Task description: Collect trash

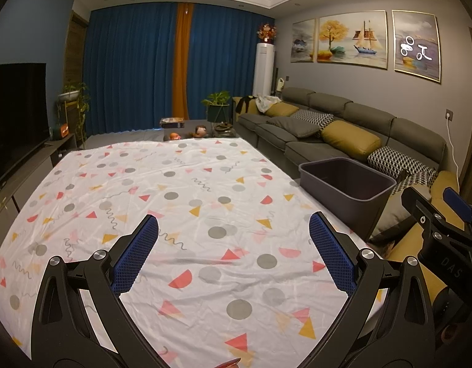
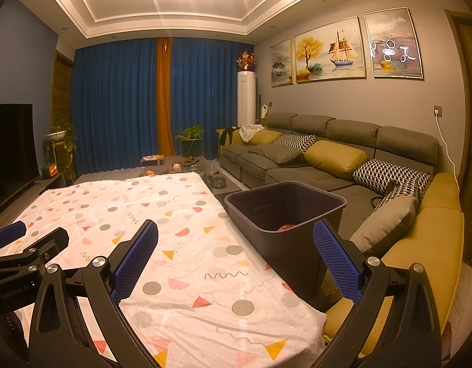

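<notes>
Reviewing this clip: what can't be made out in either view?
- Dark grey plastic bin: its contents; right wrist view shows only a reddish scrap, the near wall hides the rest.
- Red-orange item on the patterned white cloth: cut by the left wrist view's bottom edge.

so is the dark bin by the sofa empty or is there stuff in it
Not empty. The right wrist view shows something reddish at the bottom of the bin; most of the inside is bare. What it is, cannot tell.

A table (image 1: 70, 165) fills the room's middle. A white sheet (image 1: 180, 202) printed with dots and triangles covers it. A dark bin (image 2: 285, 211) sits at its right edge.
</notes>
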